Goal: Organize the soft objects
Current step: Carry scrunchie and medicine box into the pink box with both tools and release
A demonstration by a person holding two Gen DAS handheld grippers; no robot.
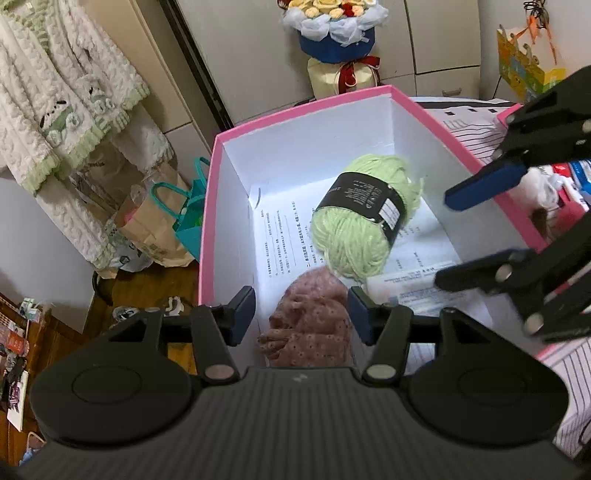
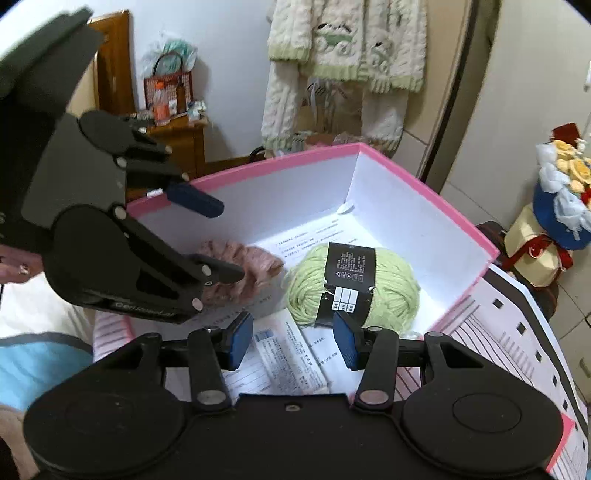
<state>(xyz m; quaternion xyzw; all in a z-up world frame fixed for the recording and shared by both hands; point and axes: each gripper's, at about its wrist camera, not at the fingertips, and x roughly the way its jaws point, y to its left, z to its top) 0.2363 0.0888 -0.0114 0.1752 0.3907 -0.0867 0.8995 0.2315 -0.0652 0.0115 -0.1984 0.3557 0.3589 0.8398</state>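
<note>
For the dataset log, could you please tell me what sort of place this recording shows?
Most likely a lived-in bedroom or spare room at home: knitted cardigan hanging up, flower bouquet by cupboards, paper shopping bags on the wooden floor.

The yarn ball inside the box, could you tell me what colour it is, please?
Light green yarn ball, wrapped in a black label; clearest in the right wrist view.

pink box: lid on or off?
Off. The pink box is open-topped; green yarn and brown cloth show inside on printed sheets.
</note>
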